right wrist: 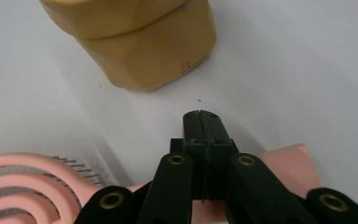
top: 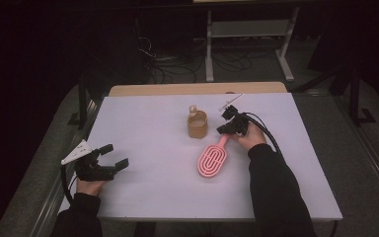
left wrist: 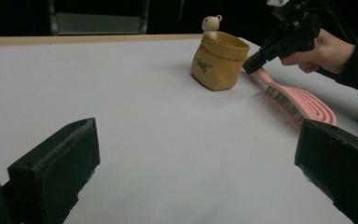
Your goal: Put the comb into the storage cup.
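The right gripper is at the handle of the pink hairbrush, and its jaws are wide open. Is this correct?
Not quite. The right gripper is at the handle of the pink hairbrush, but its jaws are shut together, as the right gripper view shows.

Pink hairbrush (top: 212,160), tan pot (top: 197,124), white table (top: 143,133), black tools (top: 233,124)

Pot (top: 197,124) centre-rear on table (top: 143,197); brush (top: 212,160) just right-front of it, handle toward pot; figurine (top: 193,109) in pot.
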`<action>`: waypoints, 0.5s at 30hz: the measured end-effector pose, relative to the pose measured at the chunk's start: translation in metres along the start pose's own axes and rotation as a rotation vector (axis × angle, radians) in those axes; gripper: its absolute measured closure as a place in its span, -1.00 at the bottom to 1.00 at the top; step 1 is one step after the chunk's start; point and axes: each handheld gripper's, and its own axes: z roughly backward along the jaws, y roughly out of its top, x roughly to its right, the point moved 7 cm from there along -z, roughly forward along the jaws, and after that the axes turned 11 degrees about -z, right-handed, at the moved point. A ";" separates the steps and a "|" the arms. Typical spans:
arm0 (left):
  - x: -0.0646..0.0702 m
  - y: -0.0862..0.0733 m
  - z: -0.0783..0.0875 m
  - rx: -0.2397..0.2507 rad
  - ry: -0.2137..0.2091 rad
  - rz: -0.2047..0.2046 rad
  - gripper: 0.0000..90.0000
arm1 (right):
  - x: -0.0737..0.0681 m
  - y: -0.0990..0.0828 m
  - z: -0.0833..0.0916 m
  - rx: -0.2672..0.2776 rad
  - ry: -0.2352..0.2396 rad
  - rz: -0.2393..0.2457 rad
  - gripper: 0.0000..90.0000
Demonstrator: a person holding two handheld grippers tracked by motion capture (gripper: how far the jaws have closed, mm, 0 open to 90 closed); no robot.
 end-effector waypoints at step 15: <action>0.000 -0.001 -0.001 -0.006 0.002 0.002 -1.00 | 0.007 -0.015 0.002 0.002 0.002 -0.028 0.97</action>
